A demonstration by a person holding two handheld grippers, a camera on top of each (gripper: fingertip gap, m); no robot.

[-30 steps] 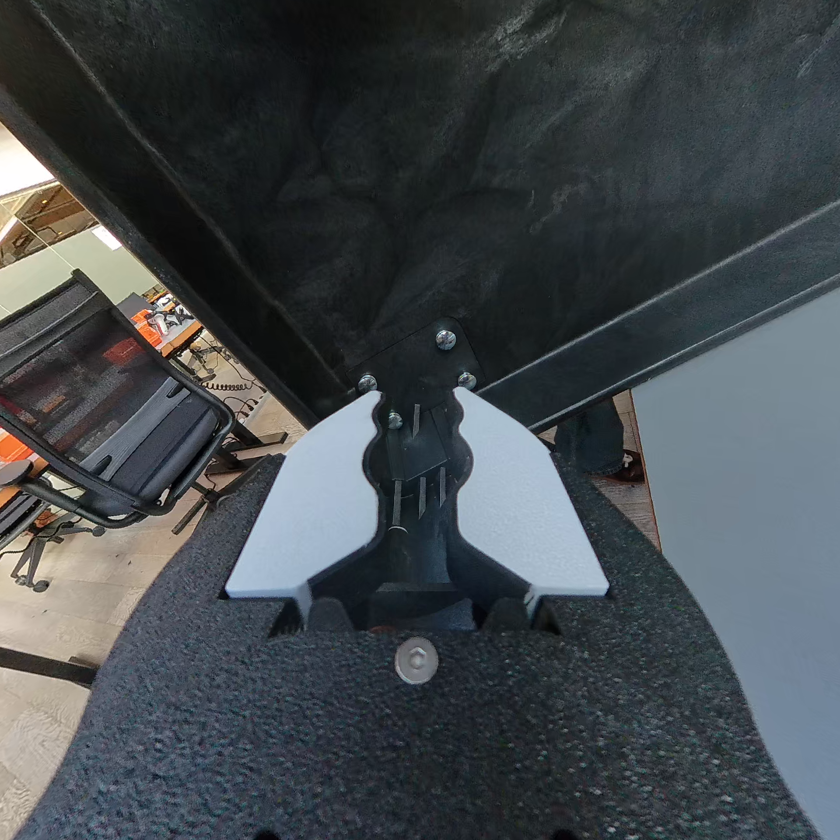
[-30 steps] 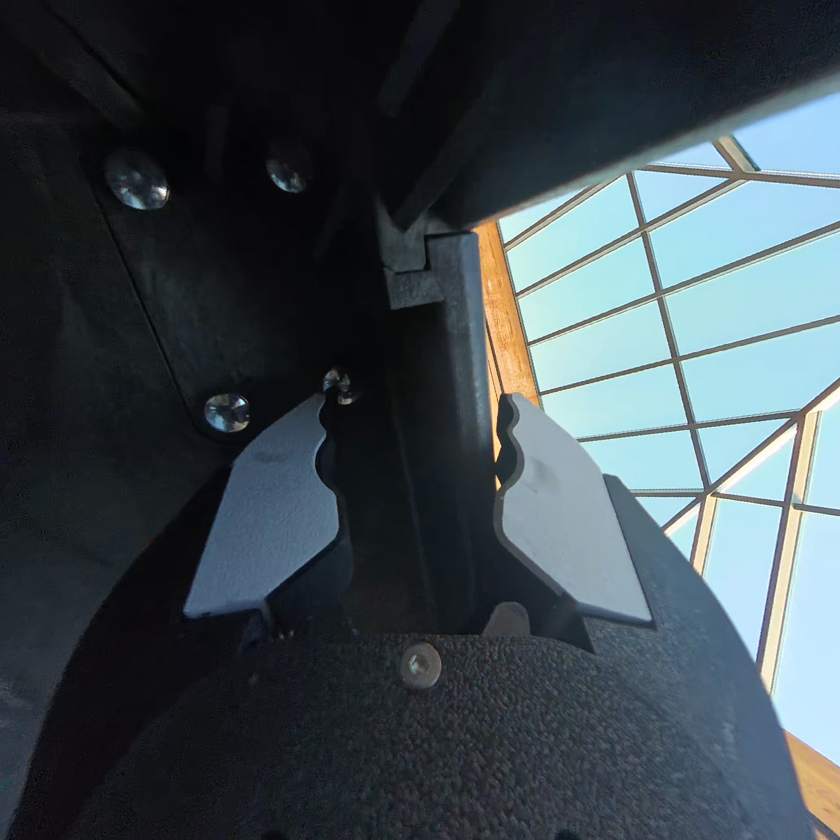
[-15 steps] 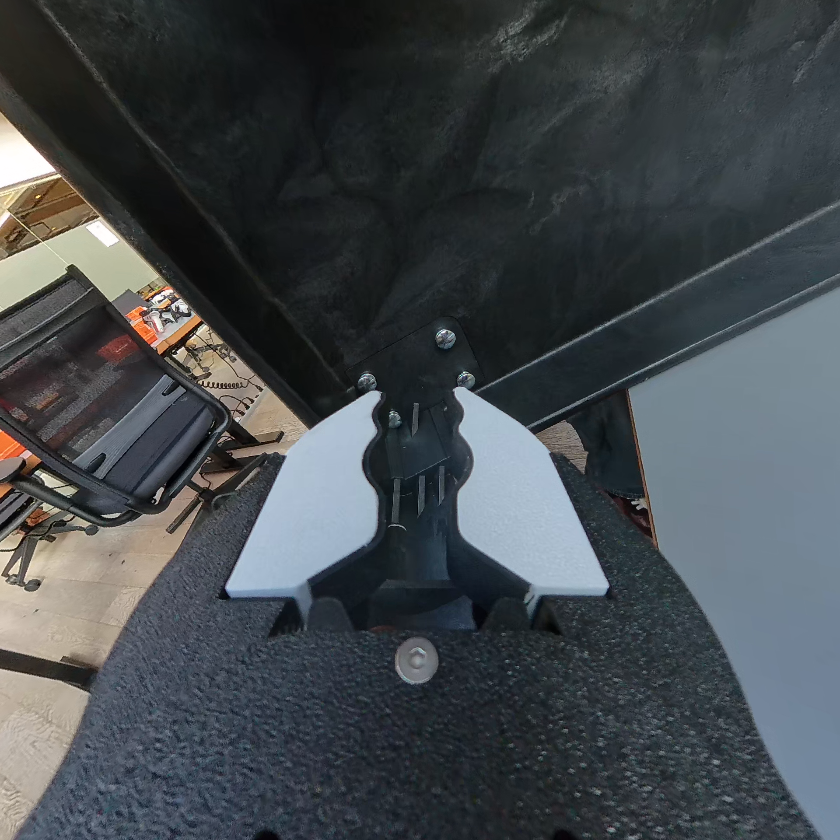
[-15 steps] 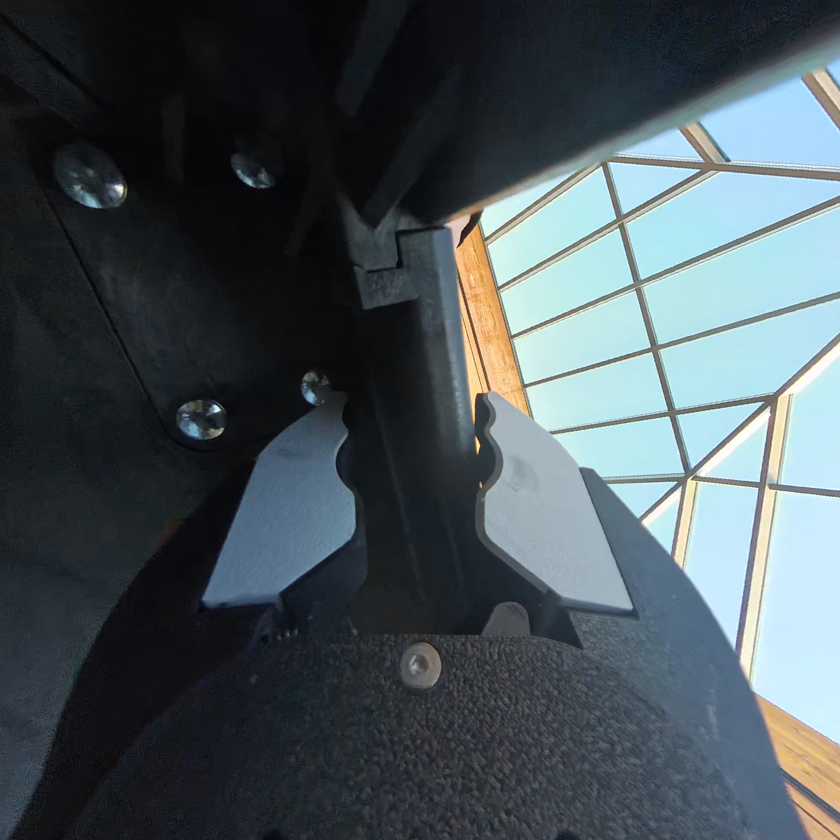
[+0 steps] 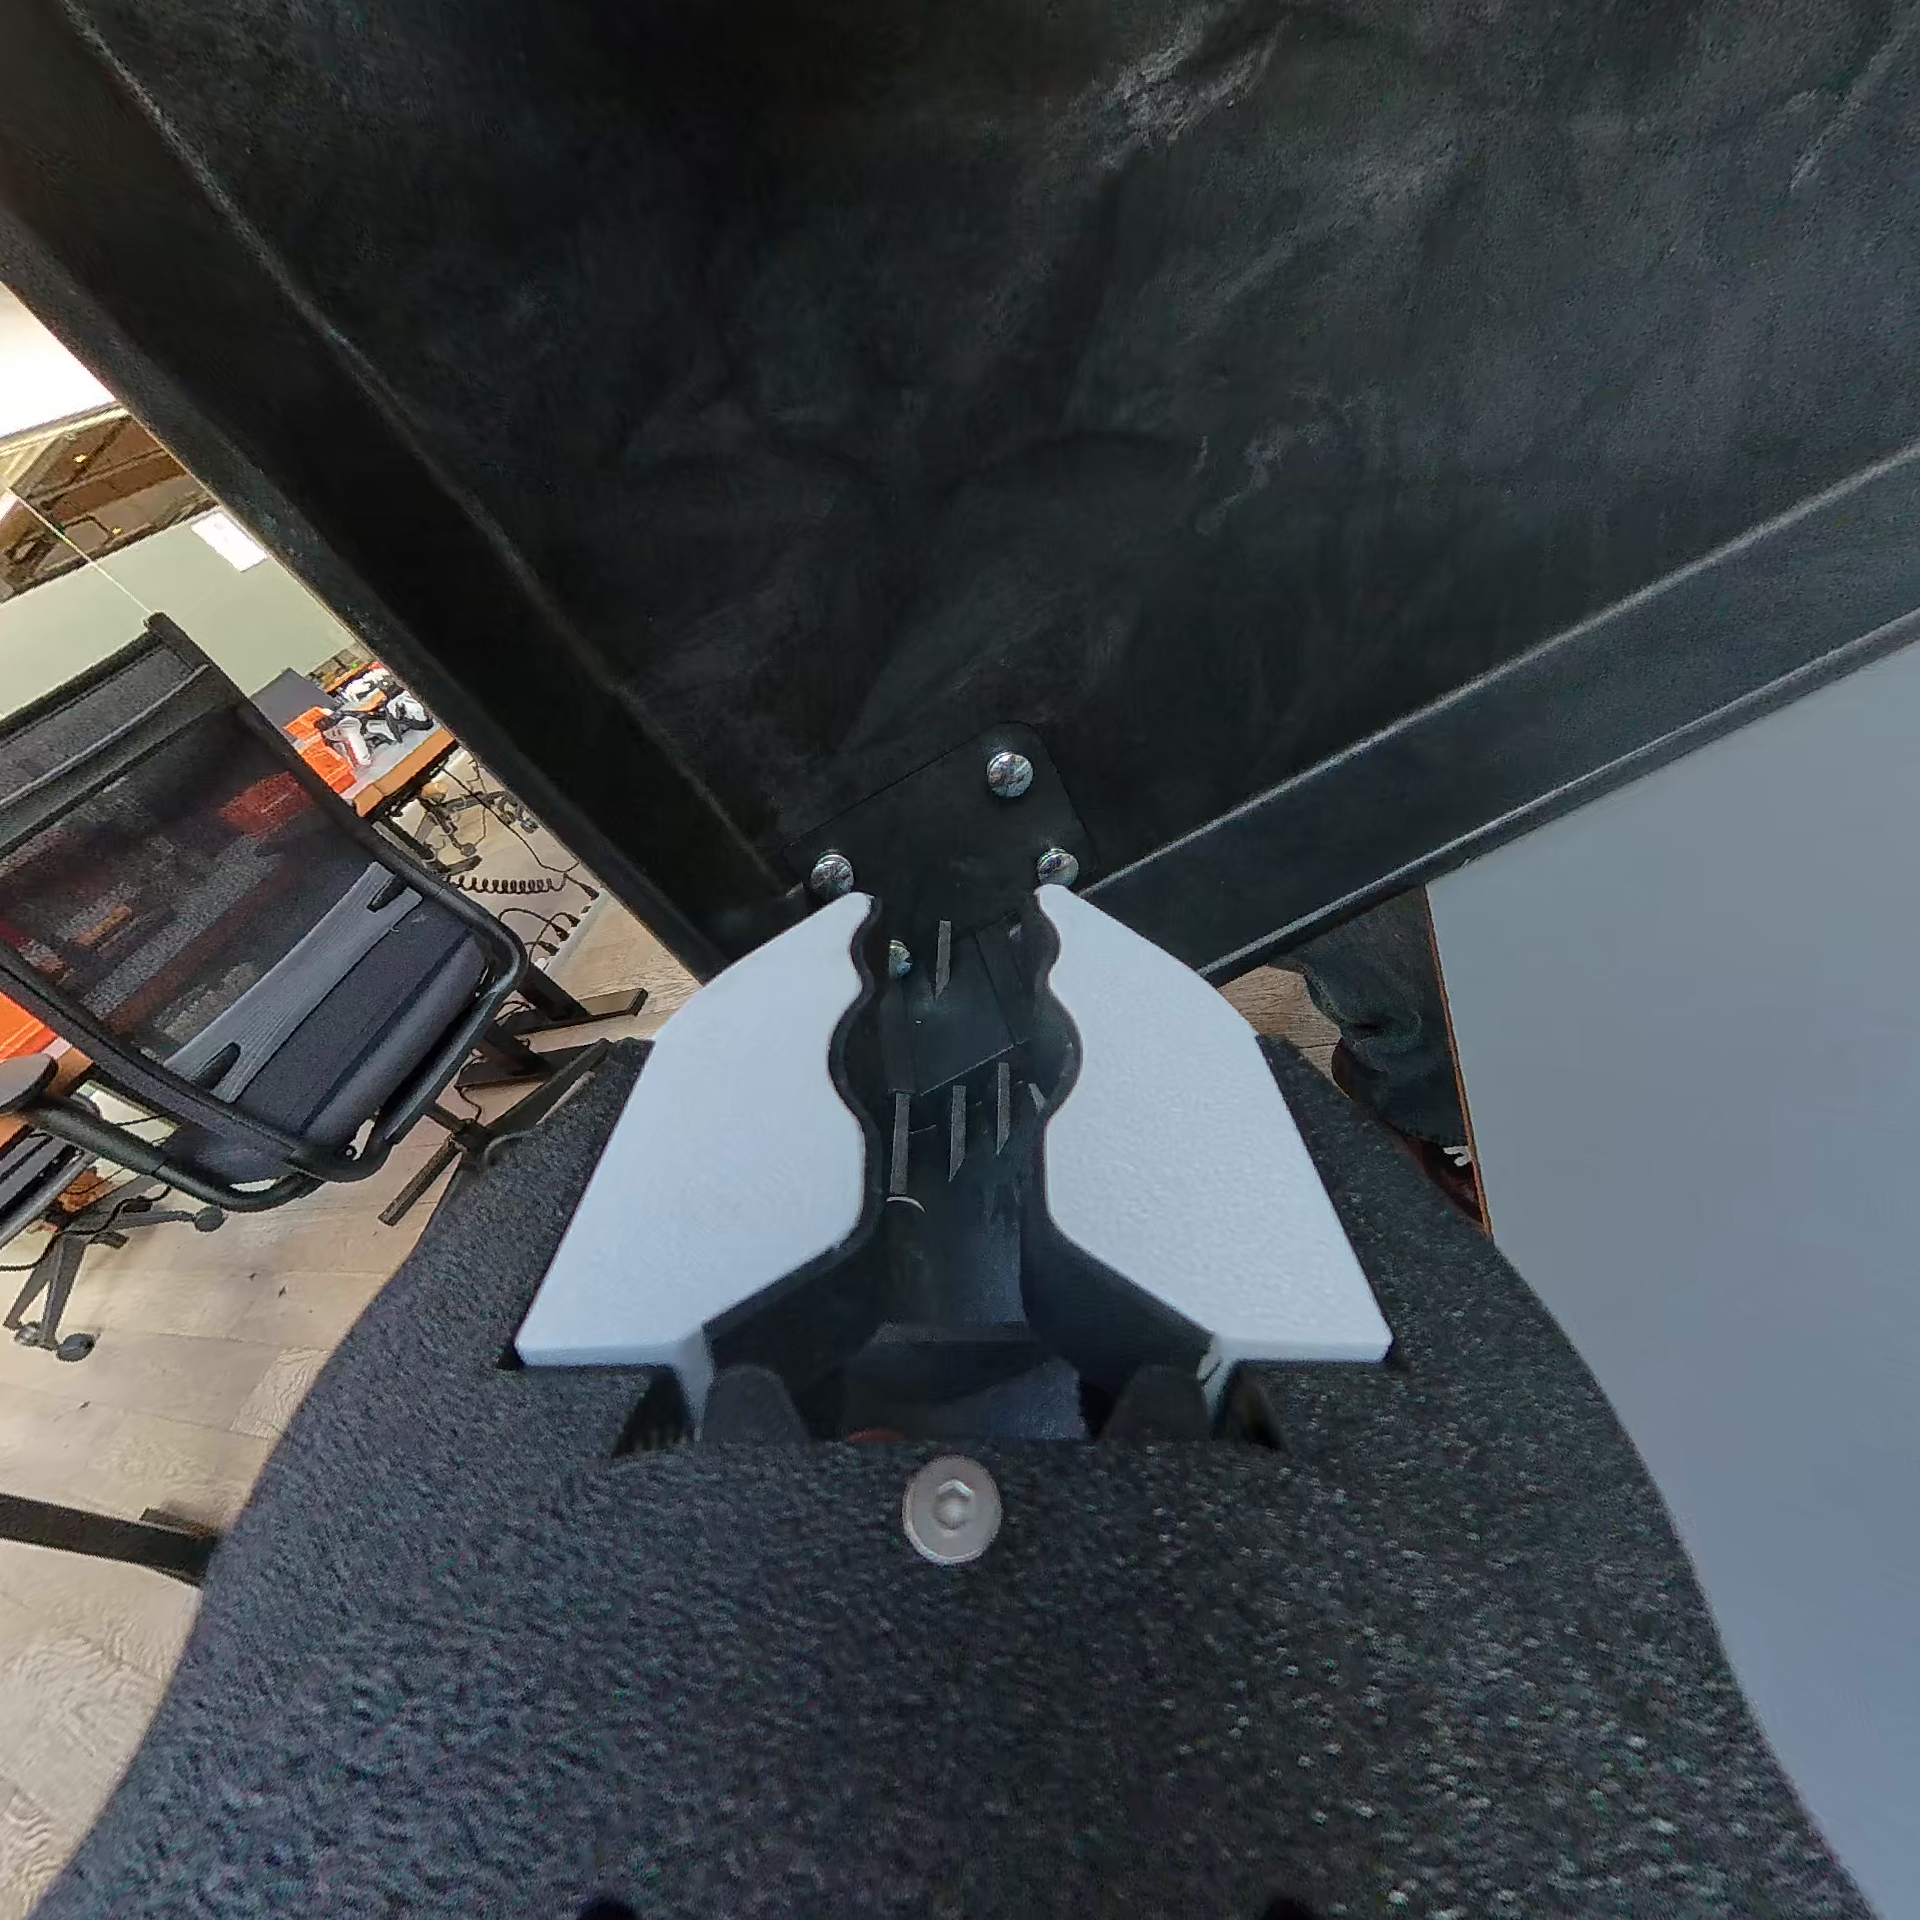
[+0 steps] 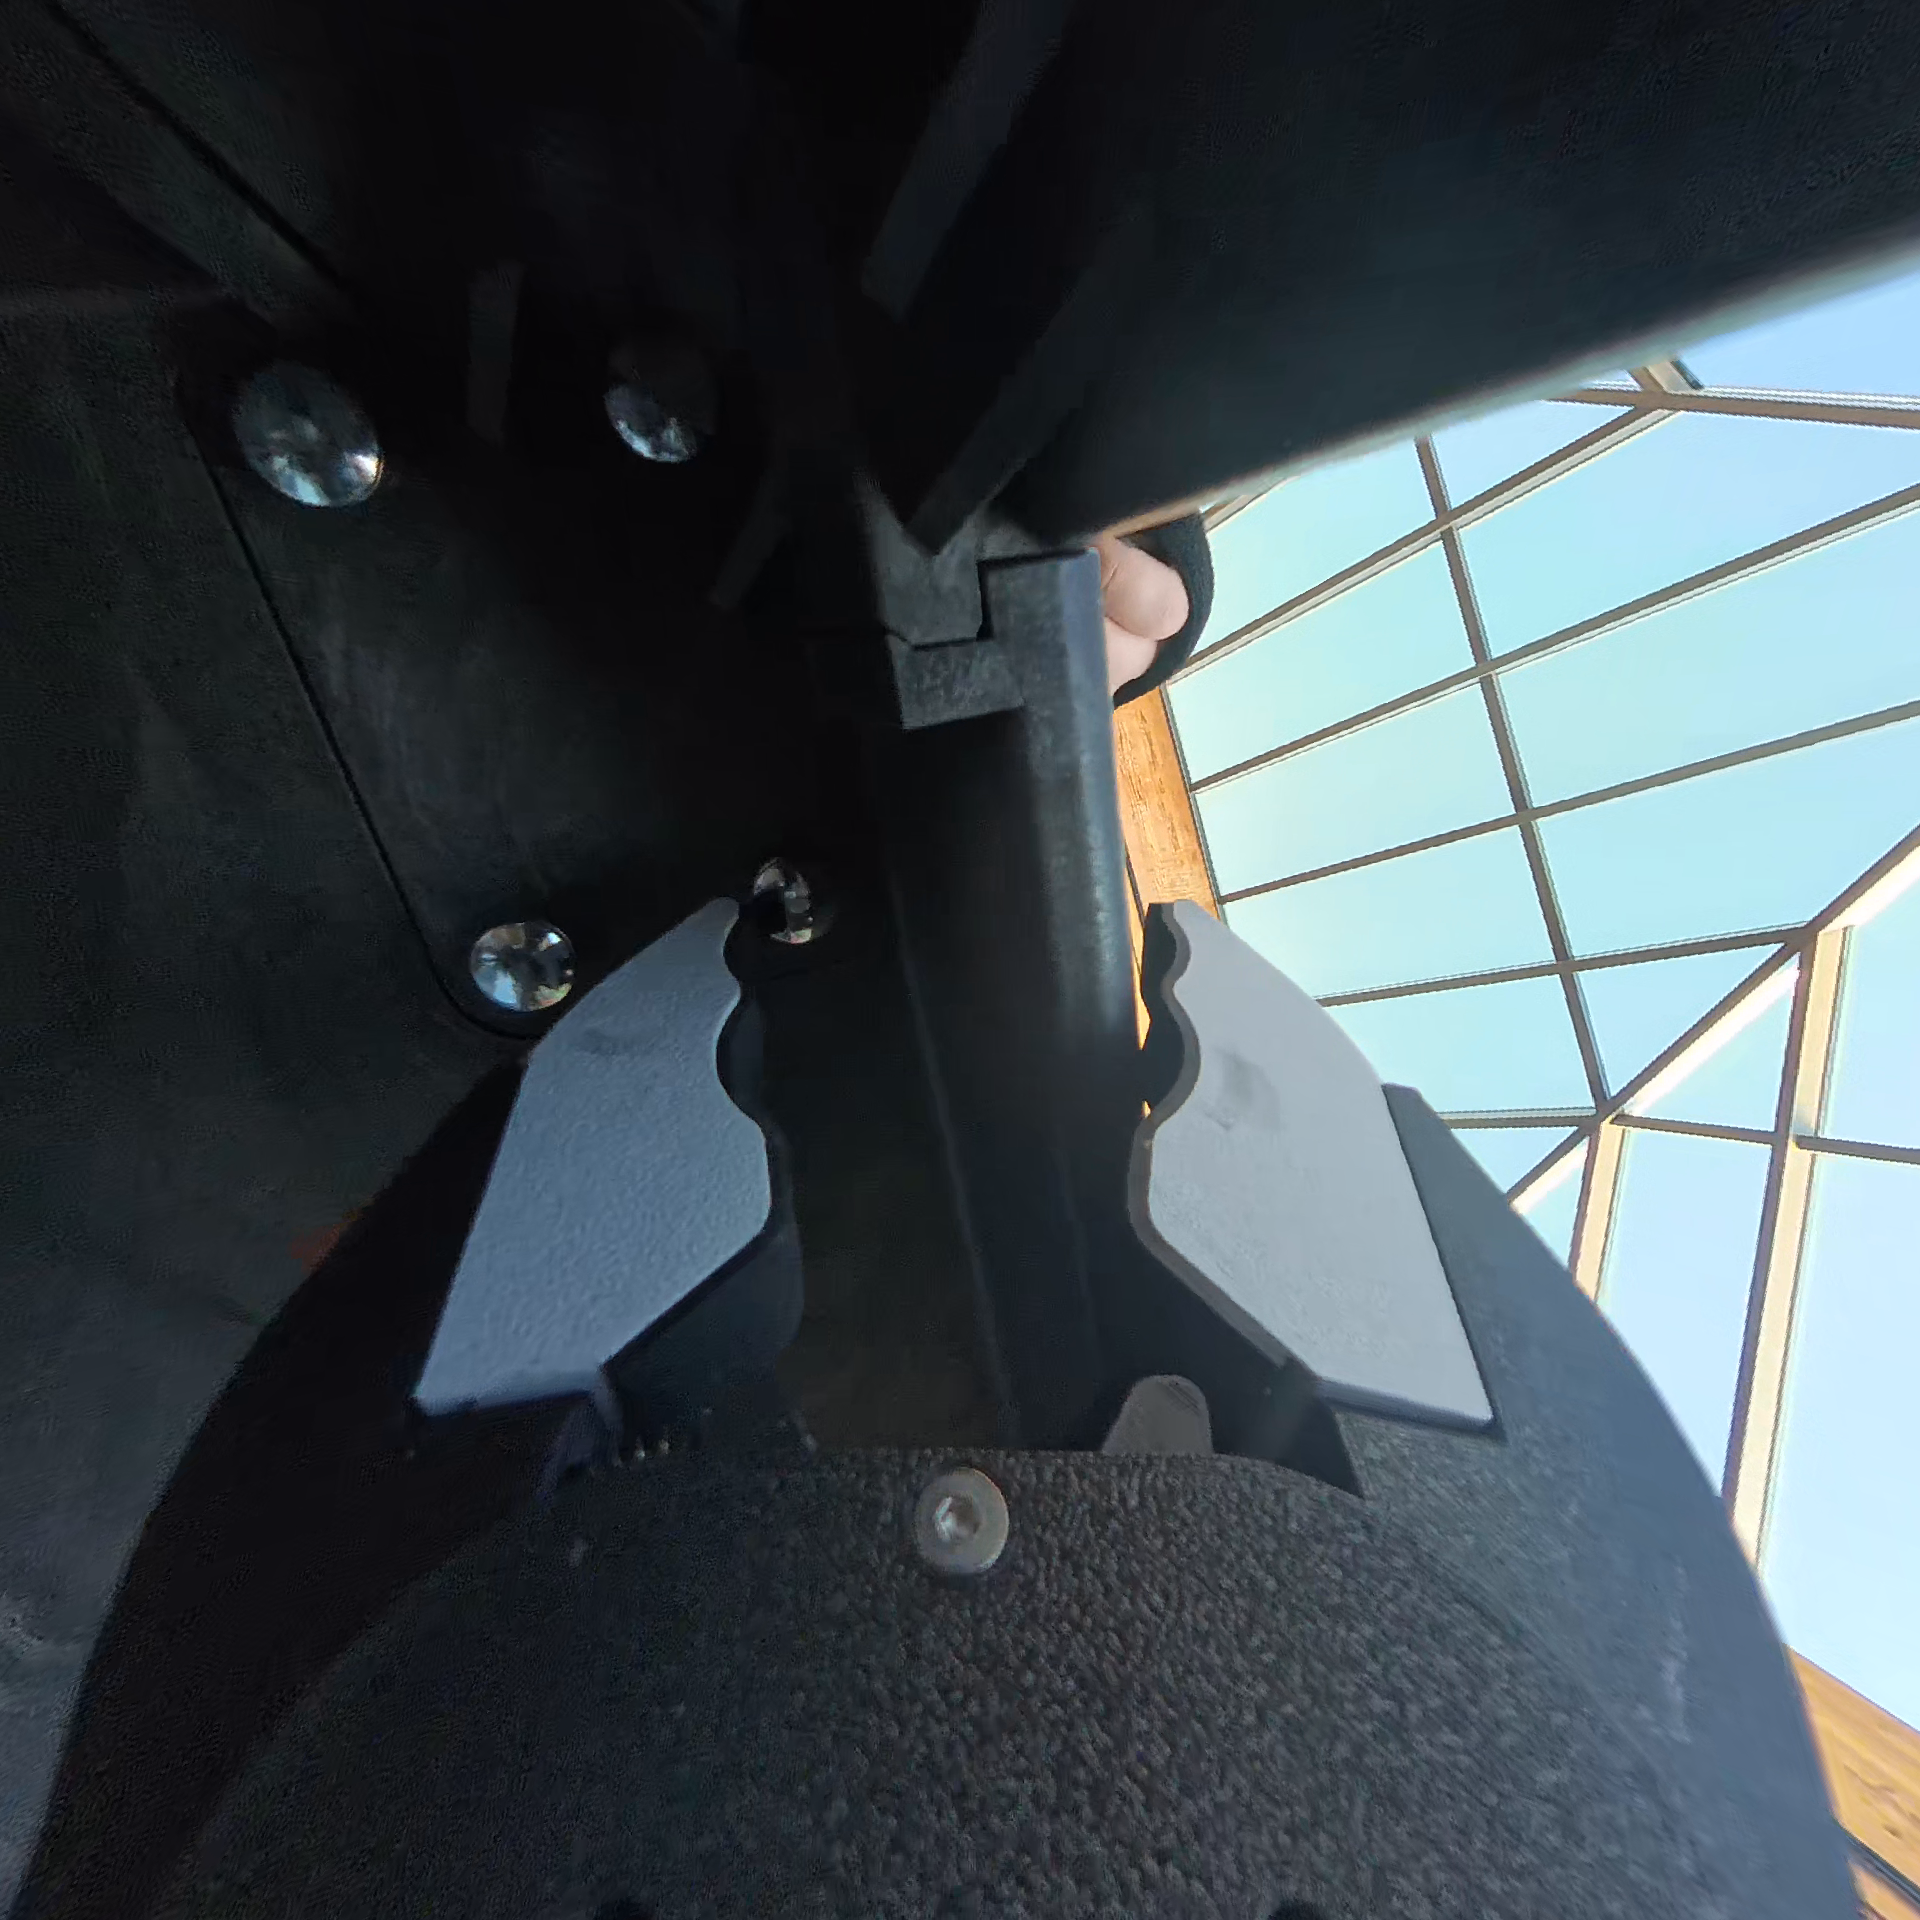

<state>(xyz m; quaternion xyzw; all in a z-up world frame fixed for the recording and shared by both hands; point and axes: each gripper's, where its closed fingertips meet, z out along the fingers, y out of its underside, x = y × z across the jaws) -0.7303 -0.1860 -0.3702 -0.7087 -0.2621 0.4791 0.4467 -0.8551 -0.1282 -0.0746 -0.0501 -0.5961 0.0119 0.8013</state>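
My left gripper [image 5: 954, 935] has its pale fingers [image 5: 727, 1132] drawn in on a black table leg [image 5: 961, 1164] that runs up the gap between them — the wavy inner edges sit right against it on both sides, so I am clamped on that leg. Just past my fingertips the leg meets a black mounting plate [image 5: 935, 821] fixed by silver screws [image 5: 1010, 771] to the dark underside of the table [image 5: 1039, 364]. A black rail [image 5: 1558, 707] runs from the plate off to the right, with a grey panel [image 5: 1704, 1039] below it. Left of the leg, farther off, a black mesh office chair [image 5: 239, 956] stands on a wood floor [image 5: 208, 1351]. My right gripper [image 6: 940, 914] has its grey fingers [image 6: 1288, 1174] set wider, either side of another black leg [image 6: 1049, 935]; the right finger lies against the leg's edge, but the left side is in shadow, and I cannot tell whether I am pressing. Left of this leg is a plate [image 6: 499, 644] with shiny screws [image 6: 307, 436]. At the leg's top a hand [image 6: 1143, 603] in a dark sleeve shows — beyond it, to the right, a glass roof [image 6: 1558, 727] with thin bars.
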